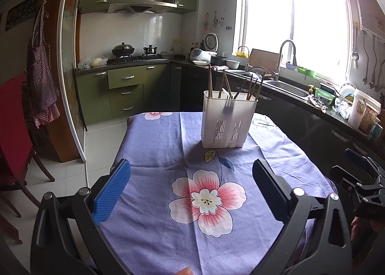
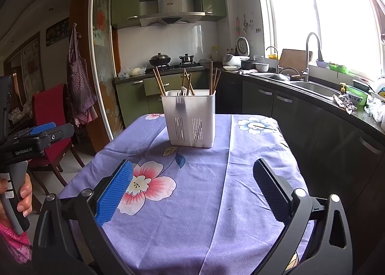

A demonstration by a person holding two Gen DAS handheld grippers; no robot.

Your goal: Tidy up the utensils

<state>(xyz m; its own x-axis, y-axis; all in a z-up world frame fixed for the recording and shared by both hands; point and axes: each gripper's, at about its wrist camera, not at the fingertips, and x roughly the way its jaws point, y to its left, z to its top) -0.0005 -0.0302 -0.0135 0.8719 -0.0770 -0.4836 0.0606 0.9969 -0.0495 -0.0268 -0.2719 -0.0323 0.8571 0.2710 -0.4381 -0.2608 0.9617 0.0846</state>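
A white plastic utensil holder [image 1: 226,121] stands upright on the far part of the table, on the purple flowered tablecloth [image 1: 154,145]. Several wooden chopsticks [image 1: 210,81] stick out of it, and a fork's shadow shows through its wall. The holder also shows in the right wrist view [image 2: 191,119] with its chopsticks [image 2: 158,81]. My left gripper [image 1: 191,173] is open and empty, held over the near part of the cloth. My right gripper [image 2: 192,173] is open and empty, also short of the holder. No loose utensils lie on the tablecloth [image 2: 216,190].
A red chair [image 2: 51,116] stands left of the table. The dark counter with a sink [image 2: 310,87] and faucet runs along the right. The stove [image 1: 134,58] with pots is at the back. The other gripper shows at each view's edge [image 1: 361,178] [image 2: 36,135].
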